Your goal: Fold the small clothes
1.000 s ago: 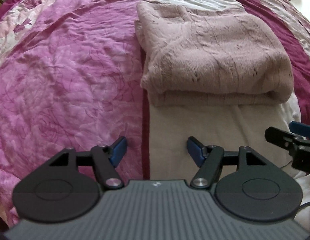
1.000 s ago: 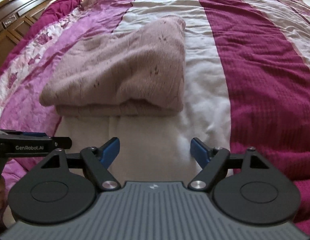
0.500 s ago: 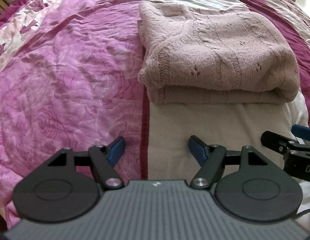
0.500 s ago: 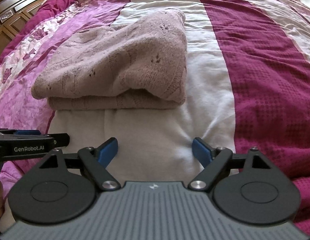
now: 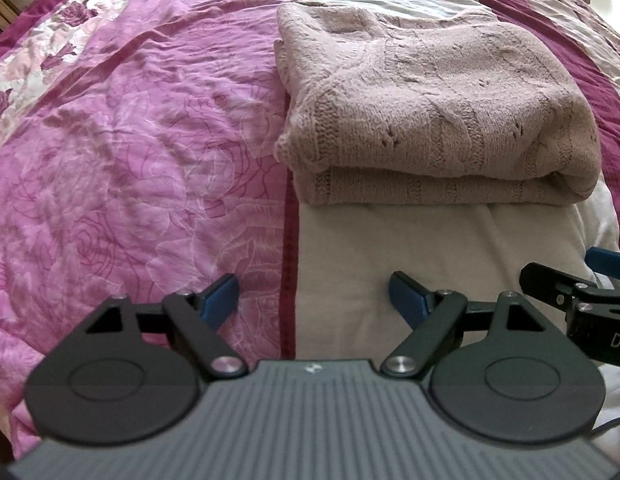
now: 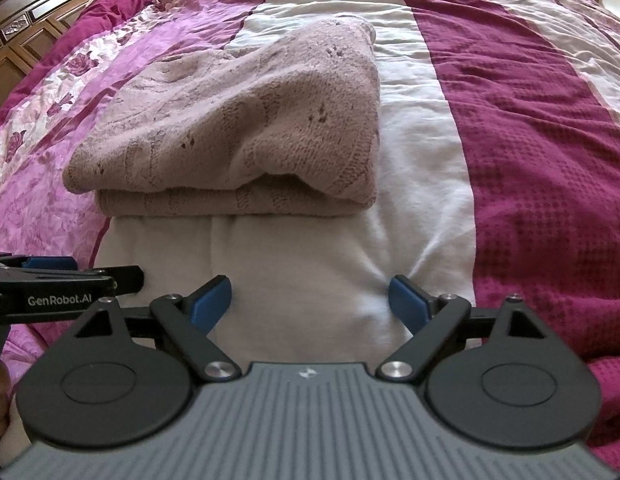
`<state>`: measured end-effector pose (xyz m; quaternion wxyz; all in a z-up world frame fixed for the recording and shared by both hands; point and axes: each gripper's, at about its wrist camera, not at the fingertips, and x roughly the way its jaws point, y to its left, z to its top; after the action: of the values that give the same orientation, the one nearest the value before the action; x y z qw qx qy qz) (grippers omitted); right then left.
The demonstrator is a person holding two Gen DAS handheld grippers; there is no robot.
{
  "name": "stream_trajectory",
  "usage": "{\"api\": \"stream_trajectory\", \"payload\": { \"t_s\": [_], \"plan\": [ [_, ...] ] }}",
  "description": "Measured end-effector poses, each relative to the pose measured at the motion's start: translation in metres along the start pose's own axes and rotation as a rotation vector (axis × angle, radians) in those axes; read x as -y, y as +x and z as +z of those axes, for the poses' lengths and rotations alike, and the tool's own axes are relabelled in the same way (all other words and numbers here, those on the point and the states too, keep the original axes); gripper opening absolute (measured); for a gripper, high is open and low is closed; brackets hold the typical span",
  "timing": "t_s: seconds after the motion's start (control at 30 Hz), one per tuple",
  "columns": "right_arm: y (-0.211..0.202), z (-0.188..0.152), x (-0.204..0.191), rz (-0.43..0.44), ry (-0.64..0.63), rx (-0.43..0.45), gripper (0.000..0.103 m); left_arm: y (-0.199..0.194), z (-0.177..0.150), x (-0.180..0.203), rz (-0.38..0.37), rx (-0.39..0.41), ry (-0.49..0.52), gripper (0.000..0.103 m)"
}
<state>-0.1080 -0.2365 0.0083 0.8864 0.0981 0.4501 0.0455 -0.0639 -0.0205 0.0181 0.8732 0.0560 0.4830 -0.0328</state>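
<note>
Both tongs hang empty over the bed: the left gripper (image 5: pixel 312 294) has its blue pads spread wide with only bedspread showing between them, and its jaws are opening further; the right gripper (image 6: pixel 310 298) is likewise wide, opening, and holds nothing. Each tool peeks into the other's view, the right one at the right edge of the left wrist camera and the left one at the left edge of the right wrist camera, so the two sit side by side, near each other and well short of the garment. The knitted sweater (image 5: pixel 430 116), a dusty pink piece with small eyelet holes and ribbed bands, lies folded on the cream stripe (image 5: pixel 410 248) of the bedspread (image 5: pixel 129 140), its left edge overlapping the thin maroon line that borders the pink rose-printed panel. In the right wrist view the sweater (image 6: pixel 237 132) shows as a stacked bundle: a lower layer flat on the bed and an upper layer doubled over it, with a rounded fold at the near right corner that bulges a little and leaves a dark gap. Judging by this, the folding of this piece looks essentially done; neither tool touches it. What may remain is tidying that puffy corner, or moving on to another garment, though none other is visible
</note>
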Motion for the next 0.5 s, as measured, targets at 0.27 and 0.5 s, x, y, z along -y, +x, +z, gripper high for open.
{"api": "stream_trajectory", "payload": {
  "t_s": [0.27, 0.5],
  "plan": [
    [0.0, -0.0001, -0.0001, -0.001, -0.001, 0.0, 0.091, 0.0, -0.0001, 0.0001, -0.001, 0.0, -0.001, 0.084],
    [-0.0002, -0.0009, -0.0008, -0.001, -0.001, 0.0, 0.092, 0.0, -0.0002, 0.0001, -0.001, 0.0, 0.0, 0.084]
  ]
}}
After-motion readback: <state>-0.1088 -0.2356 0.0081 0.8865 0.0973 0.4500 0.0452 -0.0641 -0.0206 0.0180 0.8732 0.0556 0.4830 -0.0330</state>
